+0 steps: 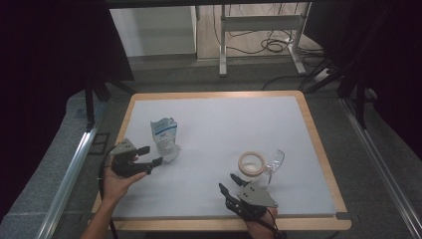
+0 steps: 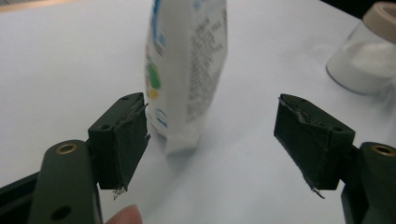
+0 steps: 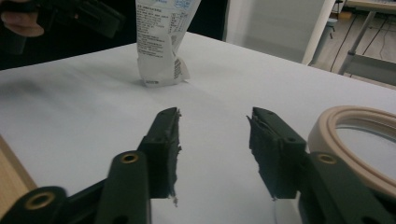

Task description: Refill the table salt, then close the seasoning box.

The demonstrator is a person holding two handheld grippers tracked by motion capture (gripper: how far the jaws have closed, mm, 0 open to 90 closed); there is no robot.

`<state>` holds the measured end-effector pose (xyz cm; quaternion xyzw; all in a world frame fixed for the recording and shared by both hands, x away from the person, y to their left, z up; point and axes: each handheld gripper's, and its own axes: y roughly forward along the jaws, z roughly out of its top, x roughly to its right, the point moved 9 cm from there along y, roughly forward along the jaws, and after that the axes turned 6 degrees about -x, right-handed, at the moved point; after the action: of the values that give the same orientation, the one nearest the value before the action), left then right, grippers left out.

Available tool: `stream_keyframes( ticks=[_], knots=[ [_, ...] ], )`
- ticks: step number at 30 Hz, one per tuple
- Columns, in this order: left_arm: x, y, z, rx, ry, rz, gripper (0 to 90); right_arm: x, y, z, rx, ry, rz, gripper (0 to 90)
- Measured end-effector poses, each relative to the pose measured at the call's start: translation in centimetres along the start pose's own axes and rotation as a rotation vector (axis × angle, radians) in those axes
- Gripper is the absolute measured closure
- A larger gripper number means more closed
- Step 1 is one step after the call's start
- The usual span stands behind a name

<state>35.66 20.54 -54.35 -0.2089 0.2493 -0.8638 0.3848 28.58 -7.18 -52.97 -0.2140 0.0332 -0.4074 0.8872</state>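
A white printed pouch (image 1: pixel 164 135) stands upright on the white table top (image 1: pixel 219 124), at the left. My left gripper (image 1: pixel 154 155) is just beside the pouch's foot. In the left gripper view the left gripper (image 2: pixel 212 109) is open wide, and the pouch (image 2: pixel 187 70) stands just ahead of the gap, close to the jaw on the picture's left, with no pad pressing on it. A glass jar with a beige lid (image 1: pixel 251 163) holds white powder (image 2: pixel 369 60). My right gripper (image 1: pixel 227 181) sits just before the jar. The right gripper (image 3: pixel 215 115) is open, with bare table between its jaws and the jar's lid (image 3: pixel 359 140) at its right.
A clear plastic piece (image 1: pixel 275 160) lies against the jar's right side. The table has a wooden rim (image 1: pixel 312 134). Beyond its far edge stand a metal frame (image 1: pixel 259 30) and cables on the floor (image 1: pixel 273 45). Black drapes hang at both sides.
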Motion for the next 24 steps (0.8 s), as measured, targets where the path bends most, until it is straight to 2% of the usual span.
stream_keyframes(
  ticks=[2, 7, 11, 13, 16, 20, 24],
  knots=[
    [0.3, 0.3, -0.3, -0.003, 0.003, -0.008, 25.8, 0.1, -0.3, -0.1, -0.002, 0.000, 0.008, 59.7],
    [0.8, 0.7, -1.1, -0.015, -0.014, -0.050, 25.2, 1.1, -1.3, -0.4, 0.008, 0.008, -0.001, 79.1],
    [1.3, 1.1, -2.1, -0.012, -0.026, -0.065, 25.2, 1.6, -2.1, -0.4, 0.012, 0.001, 0.026, 89.6],
    [1.4, 1.3, -2.4, -0.031, -0.018, -0.065, 25.5, 1.8, -2.5, -0.5, 0.015, -0.005, 0.034, 90.0],
    [1.5, 1.3, -2.5, -0.032, -0.025, -0.076, 25.6, 2.3, -3.3, -0.6, 0.023, -0.009, 0.033, 90.0],
    [1.8, 1.3, -2.8, -0.036, -0.017, -0.069, 25.6, 2.9, -4.5, -0.7, 0.043, -0.010, 0.035, 90.0],
    [2.1, 1.5, -2.8, -0.034, -0.017, -0.076, 25.5, 3.4, -5.9, -1.0, 0.062, -0.005, 0.060, 90.0]
  ],
)
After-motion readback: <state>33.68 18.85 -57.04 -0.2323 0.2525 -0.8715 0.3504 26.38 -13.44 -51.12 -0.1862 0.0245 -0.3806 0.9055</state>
